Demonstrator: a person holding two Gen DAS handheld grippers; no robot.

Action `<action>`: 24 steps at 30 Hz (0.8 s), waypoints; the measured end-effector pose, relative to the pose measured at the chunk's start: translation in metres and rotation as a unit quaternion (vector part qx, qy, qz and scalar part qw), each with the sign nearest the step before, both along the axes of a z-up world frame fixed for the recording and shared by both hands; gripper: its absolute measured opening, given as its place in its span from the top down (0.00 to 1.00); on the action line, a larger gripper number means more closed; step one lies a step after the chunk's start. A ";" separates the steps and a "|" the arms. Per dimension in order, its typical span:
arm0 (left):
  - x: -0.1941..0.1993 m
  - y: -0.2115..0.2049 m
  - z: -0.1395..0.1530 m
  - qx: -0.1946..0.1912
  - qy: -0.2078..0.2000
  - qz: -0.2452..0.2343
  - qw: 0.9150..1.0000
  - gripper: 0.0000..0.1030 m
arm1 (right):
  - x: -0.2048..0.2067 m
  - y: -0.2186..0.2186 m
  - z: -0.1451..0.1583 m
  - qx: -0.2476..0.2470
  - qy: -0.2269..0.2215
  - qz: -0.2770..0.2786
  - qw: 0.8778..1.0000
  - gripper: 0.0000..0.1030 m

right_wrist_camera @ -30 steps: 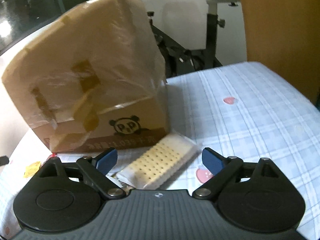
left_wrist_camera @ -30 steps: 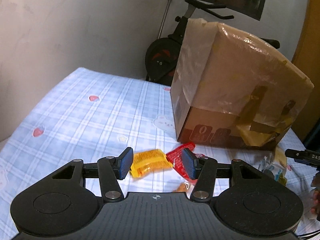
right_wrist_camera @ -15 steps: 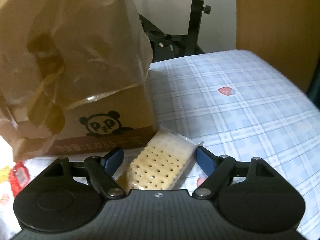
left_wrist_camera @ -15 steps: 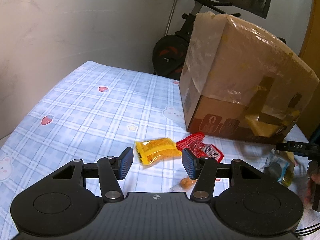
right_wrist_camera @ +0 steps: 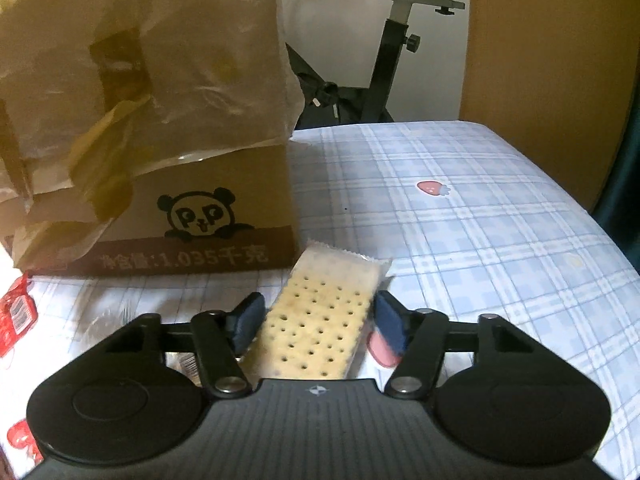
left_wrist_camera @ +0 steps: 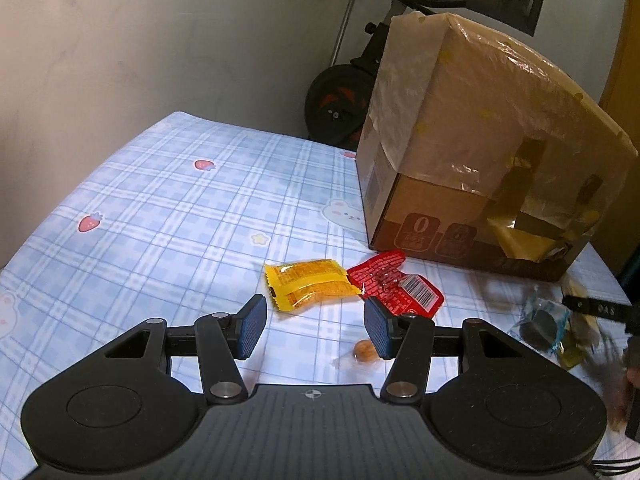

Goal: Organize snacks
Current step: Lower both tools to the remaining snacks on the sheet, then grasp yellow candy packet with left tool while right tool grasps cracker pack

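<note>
A clear-wrapped cracker packet [right_wrist_camera: 320, 320] lies on the blue checked cloth in front of the cardboard box [right_wrist_camera: 160, 140]. My right gripper [right_wrist_camera: 318, 320] straddles it, and its closing jaws have both blue pads against the packet's long sides. In the left wrist view a yellow snack packet [left_wrist_camera: 310, 284] and a red one [left_wrist_camera: 394, 284] lie side by side just beyond my left gripper [left_wrist_camera: 314, 326]. That gripper stands open over bare cloth, with a small orange candy [left_wrist_camera: 364, 350] by its right pad.
The tall taped cardboard box [left_wrist_camera: 480, 152] stands at the back of the table [left_wrist_camera: 180, 208]. Several small wrapped snacks [left_wrist_camera: 544, 324] lie blurred at the right edge of the left wrist view. An exercise bike [right_wrist_camera: 392, 60] stands behind the table, and a wall runs along the left.
The right jaws have narrowed from wide apart down onto the cracker packet, and that gripper has come lower and closer to it. The left gripper has drawn back slightly from the yellow and red packets.
</note>
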State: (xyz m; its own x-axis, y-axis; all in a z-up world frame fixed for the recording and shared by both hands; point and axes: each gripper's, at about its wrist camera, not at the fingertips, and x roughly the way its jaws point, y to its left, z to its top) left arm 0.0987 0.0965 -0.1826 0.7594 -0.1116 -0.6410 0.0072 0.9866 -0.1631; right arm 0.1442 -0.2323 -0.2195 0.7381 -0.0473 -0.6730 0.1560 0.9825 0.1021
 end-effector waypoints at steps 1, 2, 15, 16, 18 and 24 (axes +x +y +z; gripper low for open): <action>0.000 0.000 0.000 0.001 0.000 0.002 1.000 0.45 | -0.004 0.000 0.000 0.000 -0.002 0.008 1.000 0.42; 0.000 0.001 0.000 0.002 -0.001 0.005 1.000 0.45 | -0.009 0.001 0.000 -0.003 -0.005 0.017 1.000 0.43; 0.002 0.006 -0.007 0.012 0.011 0.037 0.999 0.45 | -0.029 0.001 -0.006 -0.004 -0.036 0.058 0.998 0.44; 0.002 0.005 -0.008 0.014 0.014 0.038 0.999 0.45 | -0.029 0.000 -0.006 -0.003 -0.037 0.058 0.998 0.44; 0.003 0.005 -0.010 0.019 0.019 0.039 0.999 0.45 | -0.030 -0.001 -0.006 0.001 -0.038 0.059 0.998 0.44; 0.009 0.006 -0.011 0.021 0.022 0.038 0.999 0.45 | -0.031 -0.001 -0.007 -0.001 -0.040 0.058 0.998 0.44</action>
State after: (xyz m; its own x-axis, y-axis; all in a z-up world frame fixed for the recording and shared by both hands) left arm 0.1078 0.1028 -0.1936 0.7363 -0.0260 -0.6762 -0.0750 0.9900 -0.1197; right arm 0.1136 -0.2329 -0.2260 0.7904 0.0396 -0.6113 0.0328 0.9937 0.1068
